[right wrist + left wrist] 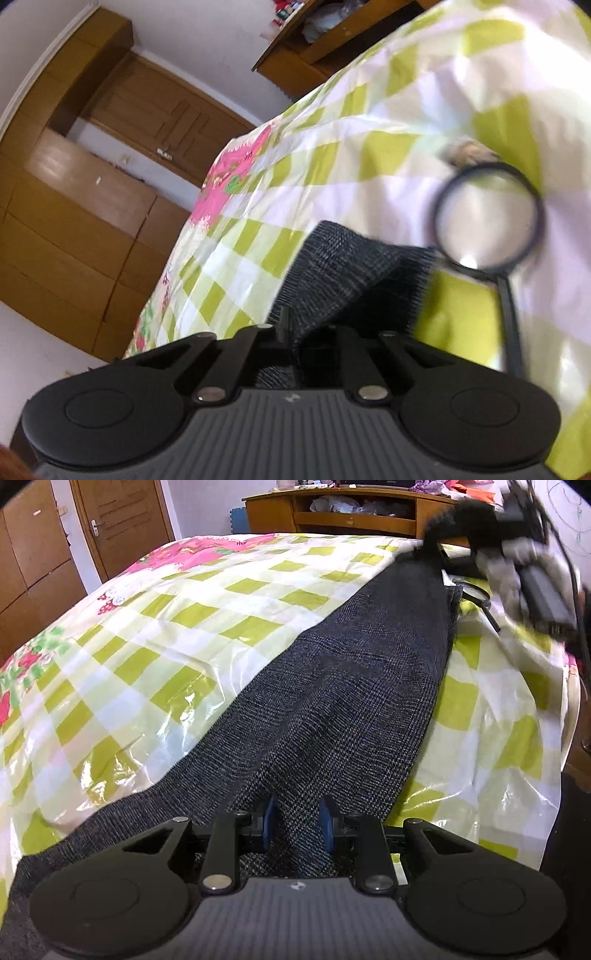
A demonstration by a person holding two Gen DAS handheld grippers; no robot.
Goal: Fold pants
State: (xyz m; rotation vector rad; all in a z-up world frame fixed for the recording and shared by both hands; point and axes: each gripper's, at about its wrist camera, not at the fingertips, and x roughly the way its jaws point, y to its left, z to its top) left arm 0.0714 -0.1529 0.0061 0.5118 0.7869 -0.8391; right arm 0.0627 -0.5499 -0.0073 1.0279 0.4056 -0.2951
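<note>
— One pair of pants [369,686] is lying on the bed [177,635], a dark grey knit, stretching lengthwise from 6 o'clock up toward 1 o'clock in the left wrist view. Are you counting the same?

— One pair, yes. Two grippers are working on it, one at each end. One magnifying glass [487,218] is also lying on the checked cover, just beside the far end of the pants at about 3 o'clock in the right wrist view.

— How is the left gripper [297,827] standing?

— Its blue pads [269,825] are pinching a raised ridge of the near end of the pants, narrow, with the cloth bunching between them. The rest of the fabric is running away from it toward 12 and 1 o'clock.

— And the right gripper [295,345]?

— Its jaws are standing nearly together, clamping the ribbed edge of the other end of the pants. That end is lifting off the cover and fanning out toward 1 o'clock from the fingers. In the left wrist view the right gripper is showing blurred at 1 o'clock, well apart from the left one.
</note>
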